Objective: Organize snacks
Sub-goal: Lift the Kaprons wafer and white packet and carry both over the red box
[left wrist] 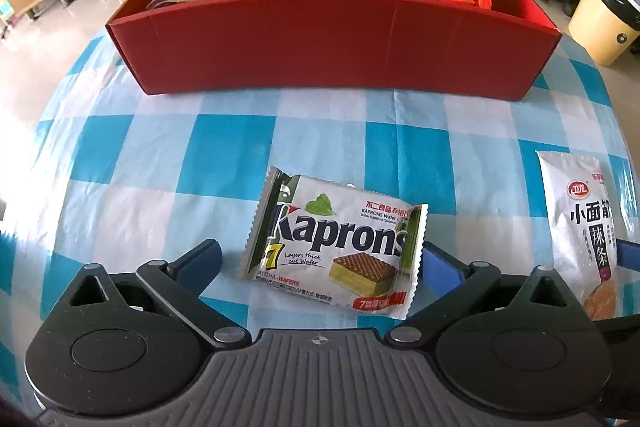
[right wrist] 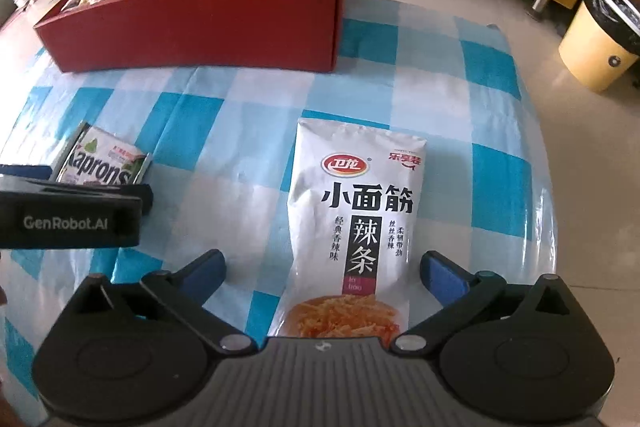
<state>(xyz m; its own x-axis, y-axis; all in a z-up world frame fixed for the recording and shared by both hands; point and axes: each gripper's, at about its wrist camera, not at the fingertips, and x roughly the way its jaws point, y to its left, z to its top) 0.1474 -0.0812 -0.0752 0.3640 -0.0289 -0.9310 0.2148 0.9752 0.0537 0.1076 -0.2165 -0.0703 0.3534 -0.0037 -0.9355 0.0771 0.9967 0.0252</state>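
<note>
Straddling wafer pack [left wrist: 334,245], left hand-held gripper [left wrist: 320,259] gapes; right hand-held gripper [right wrist: 322,267] likewise over white pouch [right wrist: 354,223].

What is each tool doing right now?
Left tool: open, straddling the white Kaprons wafer packet, not gripping.
Right tool: open around the white spicy-strip pouch, not gripping.

The right gripper [right wrist: 322,267] points down at a table covered with a blue and white checked cloth [right wrist: 192,115]. Its two blue-tipped fingers [right wrist: 206,269] stand wide apart. A tall white plastic snack bag with black letters [right wrist: 356,219] lies flat between them, and neither finger touches it. At the left edge is the black left gripper [right wrist: 72,211], with a small white and green Kaprons wafer packet [right wrist: 104,163] just behind it. Farther back sits a red cardboard box [right wrist: 200,27] with snack packs inside. A yellow bin [right wrist: 596,39] stands on the floor.
</note>
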